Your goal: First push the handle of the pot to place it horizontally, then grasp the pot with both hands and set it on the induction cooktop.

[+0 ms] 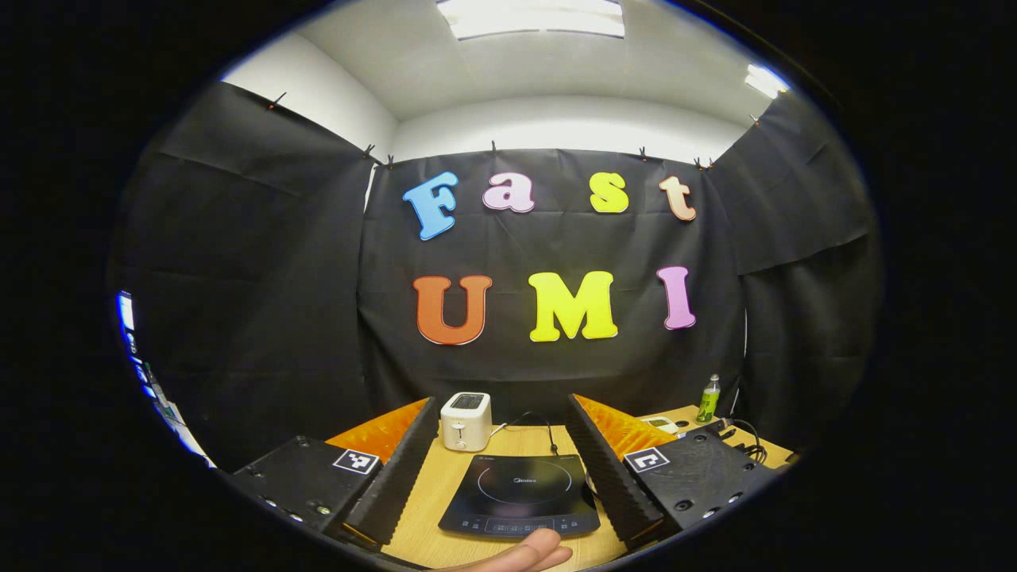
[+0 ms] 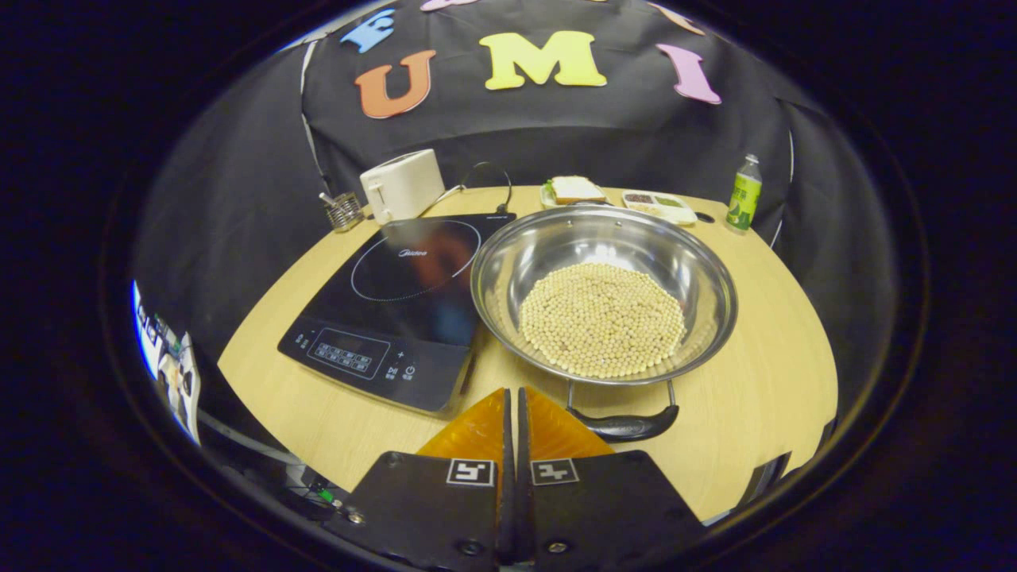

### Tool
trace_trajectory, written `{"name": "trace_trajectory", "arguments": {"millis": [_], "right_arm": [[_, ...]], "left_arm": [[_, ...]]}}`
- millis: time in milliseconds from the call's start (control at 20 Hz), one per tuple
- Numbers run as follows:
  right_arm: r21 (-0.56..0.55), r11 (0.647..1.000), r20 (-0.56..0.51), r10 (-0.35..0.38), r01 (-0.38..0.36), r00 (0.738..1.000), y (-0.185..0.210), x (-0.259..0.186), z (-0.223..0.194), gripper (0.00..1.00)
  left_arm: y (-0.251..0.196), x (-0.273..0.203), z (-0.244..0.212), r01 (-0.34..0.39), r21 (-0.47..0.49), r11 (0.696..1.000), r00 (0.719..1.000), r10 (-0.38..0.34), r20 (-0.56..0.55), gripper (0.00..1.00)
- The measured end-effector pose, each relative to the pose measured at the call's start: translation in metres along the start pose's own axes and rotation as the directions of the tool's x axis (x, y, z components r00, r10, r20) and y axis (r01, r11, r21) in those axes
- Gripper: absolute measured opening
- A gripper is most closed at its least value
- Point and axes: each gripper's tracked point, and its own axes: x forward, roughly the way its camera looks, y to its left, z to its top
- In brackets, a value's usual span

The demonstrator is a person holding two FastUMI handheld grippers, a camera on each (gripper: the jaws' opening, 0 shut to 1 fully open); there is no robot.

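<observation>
A steel pot full of pale beans sits on the wooden table, right of the black induction cooktop and touching its edge. Its black handle points toward the camera in the right gripper view. My right gripper is shut, empty, its tips just left of that handle and apart from it. In the left gripper view my left gripper stands open above the table, with the cooktop between its fingers farther off. A fingertip shows at the bottom of that view.
A white toaster stands behind the cooktop, with a small wire holder to its left. At the table's back are a sandwich plate, a tray and a green bottle. A black cable runs behind the cooktop.
</observation>
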Motion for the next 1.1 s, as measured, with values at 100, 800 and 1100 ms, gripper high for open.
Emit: {"name": "trace_trajectory", "arguments": {"millis": [100,800,1100], "right_arm": [[0.042,0.999,-0.029,-0.007,0.008,1.000,-0.010,0.006,-0.008,0.01],[-0.045,0.998,-0.052,-0.053,0.051,0.997,-0.057,-0.004,-0.020,0.00],[-0.071,0.995,-0.066,-0.078,0.073,0.995,-0.084,-0.011,-0.020,0.04]], "left_arm": [[-0.003,-0.002,0.001,0.005,0.004,1.000,1.000,-0.005,0.003,0.96],[-0.034,-0.005,-0.005,0.055,0.025,0.998,0.998,-0.054,-0.014,0.96],[-0.042,-0.007,-0.008,0.066,0.019,0.998,0.998,-0.066,-0.019,0.96]]}}
